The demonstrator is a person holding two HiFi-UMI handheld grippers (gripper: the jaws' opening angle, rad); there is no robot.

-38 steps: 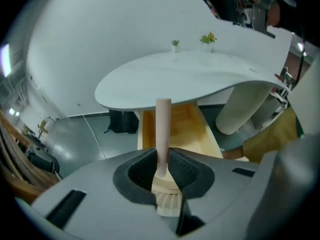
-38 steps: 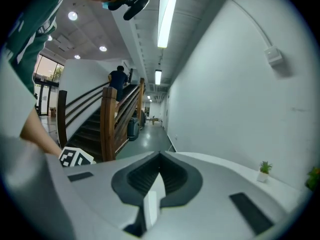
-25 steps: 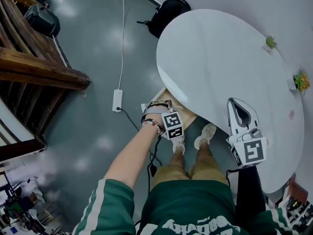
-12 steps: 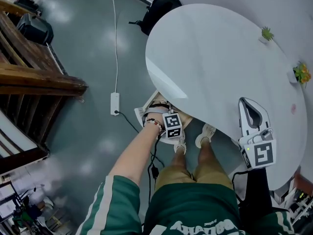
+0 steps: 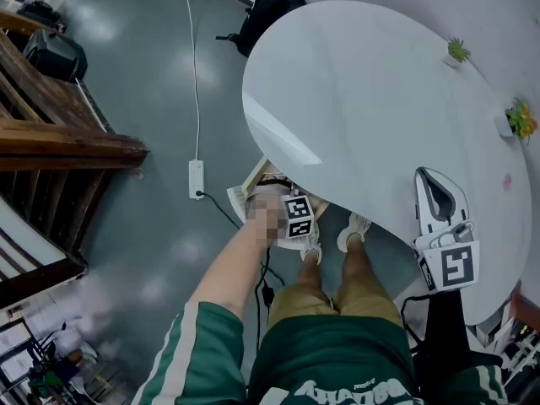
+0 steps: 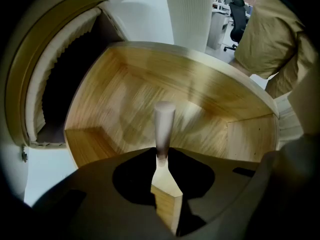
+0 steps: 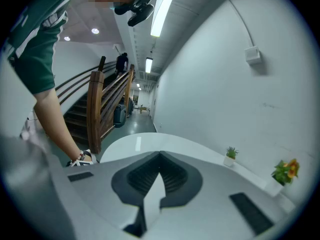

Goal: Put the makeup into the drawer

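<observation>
— Why point the left gripper [image 6: 161,158] so steeply down?
— Probably to lower the tube [image 6: 164,121] straight into the drawer [image 6: 125,79], open beneath the table [image 5: 363,99]. Seems the surest way to reach the wooden floor without catching a wall.
— And the jaws there?
— Nearly closed, pinching the tube's near end. Sticks out past the tips, roughly along their line, over the middle of the drawer floor. Hard to tell whether touching the wood or hanging just above it.
— Why hold the right gripper [image 7: 160,156] up over the table?
— Presumably just to keep out of the way. Shut tip to tip, with nothing between. Well apart from both drawer and tube, so no part in this step.
— Left to do?
— Apparently only to part the left jaws and leave the tube lying inside.
</observation>
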